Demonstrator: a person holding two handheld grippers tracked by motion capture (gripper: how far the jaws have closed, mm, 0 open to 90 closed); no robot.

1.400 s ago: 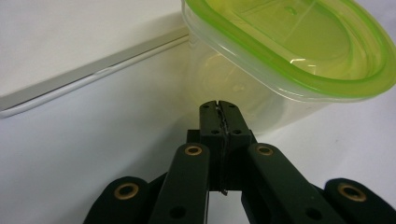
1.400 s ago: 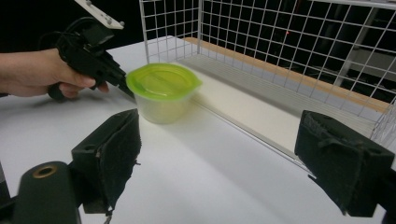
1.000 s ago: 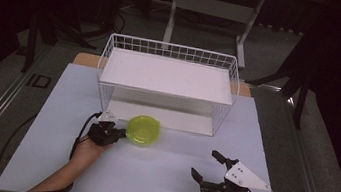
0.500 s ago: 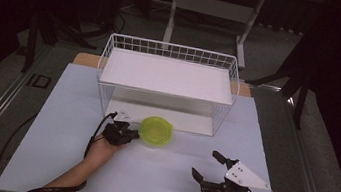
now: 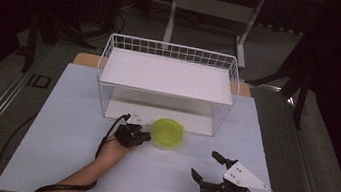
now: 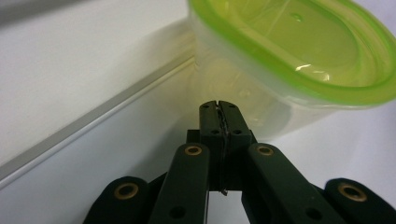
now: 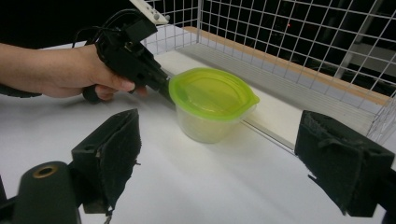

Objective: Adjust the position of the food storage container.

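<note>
While the left hand-held gripper (image 5: 140,136) has its jaws pressed together with nothing between them, its tips sit against the side of a lidded green container (image 5: 168,133), seemingly nudging it along the counter (image 5: 70,112) just in front of the wire rack (image 5: 167,83). The right hand-held gripper (image 5: 209,168) waits nearby, jaws apart and empty. Next likely comes gripping the container.

A wire rack (image 5: 167,88) stood at the far middle of the table (image 5: 53,125), with a shelf (image 5: 166,74) inside it. Just before its front edge sat a lidded container (image 5: 168,133) on the table. The left gripper (image 5: 138,137) lay just left of the container, apparently touching its side. The right gripper (image 5: 210,168) rested well apart, nearer the front right.
</note>
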